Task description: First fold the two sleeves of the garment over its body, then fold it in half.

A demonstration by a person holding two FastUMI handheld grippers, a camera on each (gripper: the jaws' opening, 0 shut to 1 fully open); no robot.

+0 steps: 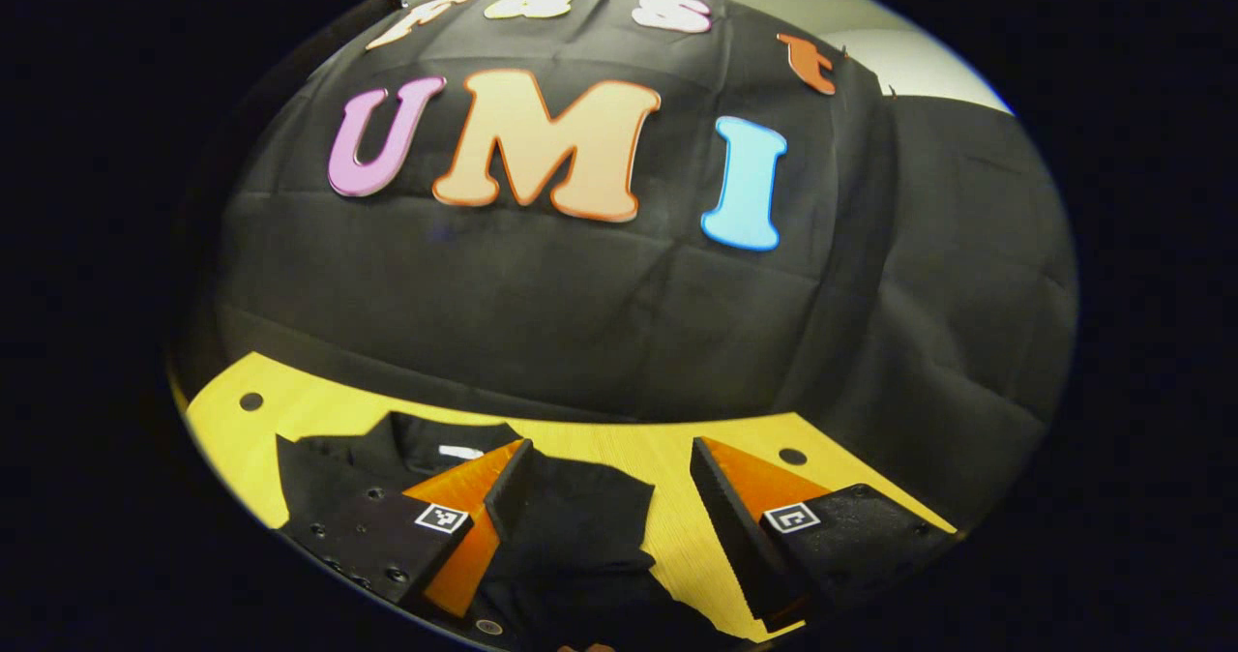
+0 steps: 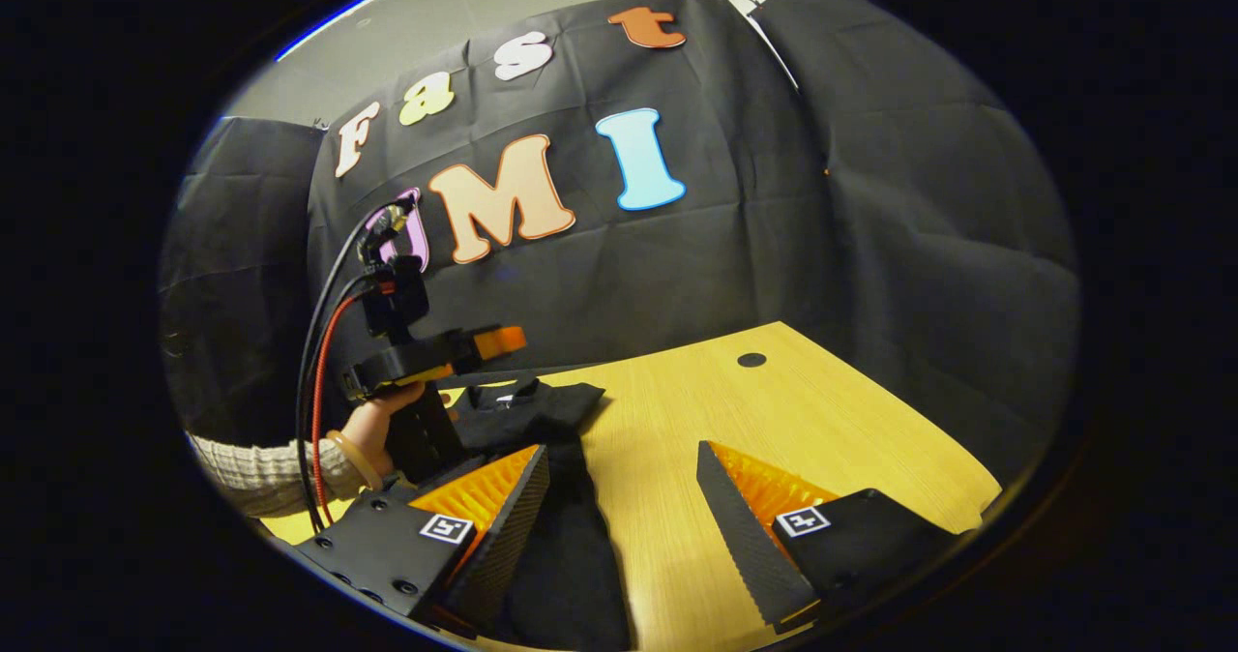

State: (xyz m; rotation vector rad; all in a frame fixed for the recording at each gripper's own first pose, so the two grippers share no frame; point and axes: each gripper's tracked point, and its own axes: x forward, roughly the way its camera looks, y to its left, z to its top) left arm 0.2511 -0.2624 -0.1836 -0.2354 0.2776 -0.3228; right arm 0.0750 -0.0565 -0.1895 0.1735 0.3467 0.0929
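I hold both the left gripper (image 1: 609, 507) and right gripper (image 2: 619, 517) spread wide above the limp black cloth garment (image 1: 571, 526); judged light and floppy, grasp each sleeve at its cuff edge.

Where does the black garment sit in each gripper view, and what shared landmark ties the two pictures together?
Left gripper view: black garment lies bottom centre-left on the table, collar toward the wall.
Right gripper view: garment lies lower left of centre, beside the left gripper.
Shared landmark: yellow wooden table.
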